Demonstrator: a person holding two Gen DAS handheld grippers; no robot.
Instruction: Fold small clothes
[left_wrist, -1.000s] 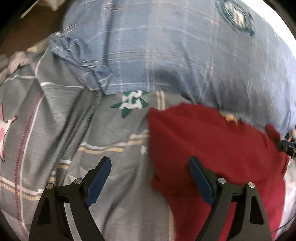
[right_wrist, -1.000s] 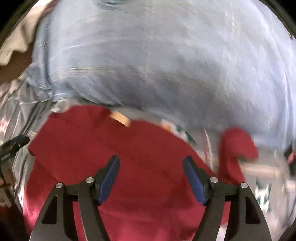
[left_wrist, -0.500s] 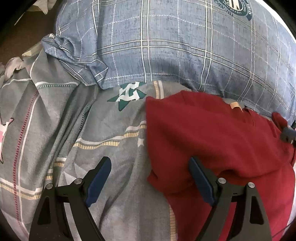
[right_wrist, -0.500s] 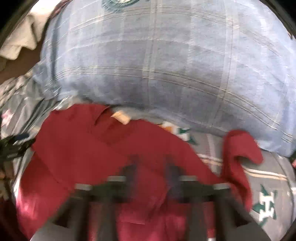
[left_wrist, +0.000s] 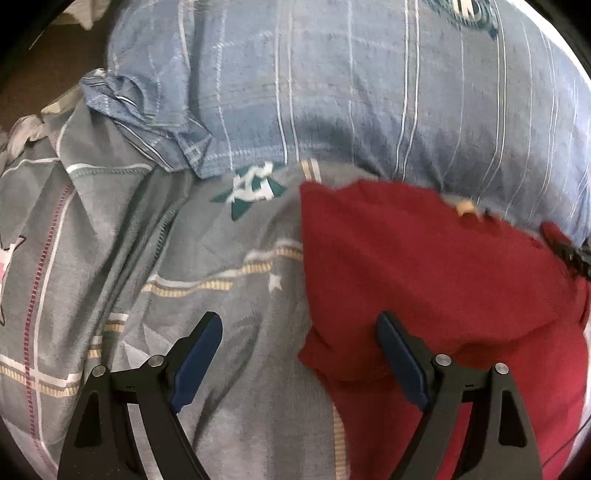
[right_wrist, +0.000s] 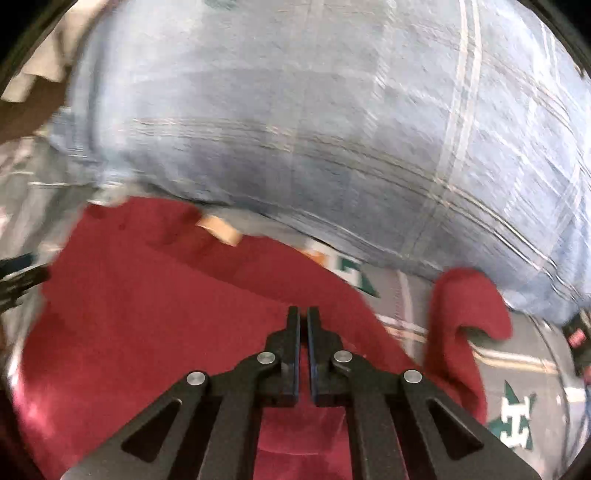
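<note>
The dark red cotton shirt (right_wrist: 155, 317) lies flat beneath both tools for folding: right gripper (right_wrist: 303, 314) pinched together above its middle, left gripper (left_wrist: 299, 325) spread apart straddling its edge.

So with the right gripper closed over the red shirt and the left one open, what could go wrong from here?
The right gripper has its jaws nearly together above the red shirt, but no cloth shows between them, so it may have missed its grab. The sleeve is curled up and could get folded in crooked. The left gripper straddles the shirt's edge over the gray sheet, so closing there might pinch the sheet too.
</note>
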